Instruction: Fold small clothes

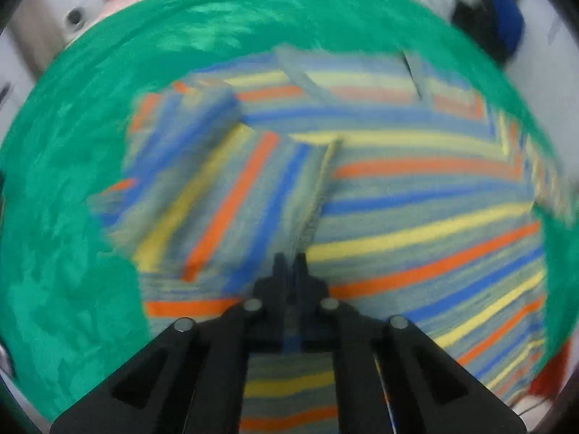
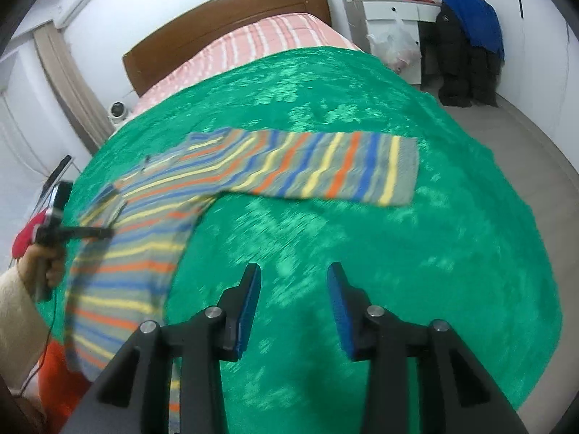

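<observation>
The striped sweater (image 2: 253, 166) lies on the bed's green blanket (image 2: 362, 253). One sleeve is already folded across the body, and the left tongs (image 1: 289, 264) are closed on its cuff. The right tongs (image 2: 293, 282) hang open and empty over bare blanket. Next, likely: release, then fetch the sleeve (image 2: 343, 170) outstretched at one o'clock.

green blanket (image 2: 362, 217) on bed | pink striped sheet (image 2: 260, 41) | brown headboard (image 2: 224, 14) | blue garment (image 2: 474, 18) over dark clothes
</observation>
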Demonstrator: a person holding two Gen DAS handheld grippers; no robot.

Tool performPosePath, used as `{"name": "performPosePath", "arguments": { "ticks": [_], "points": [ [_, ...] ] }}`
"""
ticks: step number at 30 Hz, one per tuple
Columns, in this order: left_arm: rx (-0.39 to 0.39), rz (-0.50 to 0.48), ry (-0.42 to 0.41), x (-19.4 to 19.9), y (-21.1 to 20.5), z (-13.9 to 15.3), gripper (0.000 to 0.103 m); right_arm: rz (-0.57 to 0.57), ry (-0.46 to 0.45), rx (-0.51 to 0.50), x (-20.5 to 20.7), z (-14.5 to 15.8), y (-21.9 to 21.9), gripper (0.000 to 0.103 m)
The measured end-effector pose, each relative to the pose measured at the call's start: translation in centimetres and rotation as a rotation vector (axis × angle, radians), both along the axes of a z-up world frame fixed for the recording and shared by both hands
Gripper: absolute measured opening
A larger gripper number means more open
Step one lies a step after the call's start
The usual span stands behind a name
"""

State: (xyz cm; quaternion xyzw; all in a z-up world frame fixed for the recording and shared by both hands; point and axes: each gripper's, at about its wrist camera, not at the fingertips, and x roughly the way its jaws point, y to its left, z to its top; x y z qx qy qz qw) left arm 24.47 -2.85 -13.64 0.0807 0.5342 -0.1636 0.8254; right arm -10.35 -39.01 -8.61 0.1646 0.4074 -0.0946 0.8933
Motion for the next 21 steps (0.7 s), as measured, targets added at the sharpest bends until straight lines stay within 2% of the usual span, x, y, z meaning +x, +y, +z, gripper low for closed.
{"name": "performPosePath", "arguments": {
  "ticks": [2, 4, 7, 9, 12, 18, 21],
  "points": [
    [-0.024, 0.092, -0.087, 0.2, 3.7, 2.8, 0.002, 0.012, -0.017, -0.004, -0.4, -0.1, 1.3, 0.038],
    [-0.050, 0.200, -0.114, 0.6, 7.8, 4.4, 0.002, 0.019, -0.036, -0.007, -0.5, -0.3, 2.1, 0.038],
    [-0.009, 0.395, -0.156, 1.5, 14.8, 5.5, 0.001, 0.028, -0.055, 0.001, -0.3, -0.5, 3.1, 0.039],
    [0.050, 0.514, -0.173, 1.8, 19.1, 5.0, 0.001, 0.038, -0.050, 0.012, 0.2, -1.1, 3.5, 0.039],
    [0.120, 0.633, -0.197, 1.5, 23.1, 3.6, 0.001, 0.048, -0.032, 0.024, 0.7, -1.8, 4.3, 0.039],
    [0.110, 0.772, -0.128, 1.0, 27.4, -0.4, 0.000, 0.074, -0.004, 0.026, 0.8, -2.5, 5.9, 0.039],
    [0.061, 0.770, -0.098, 0.2, 27.6, -1.7, 0.000, 0.077, 0.009, 0.021, 0.9, -2.6, 6.2, 0.039]
  ]
}}
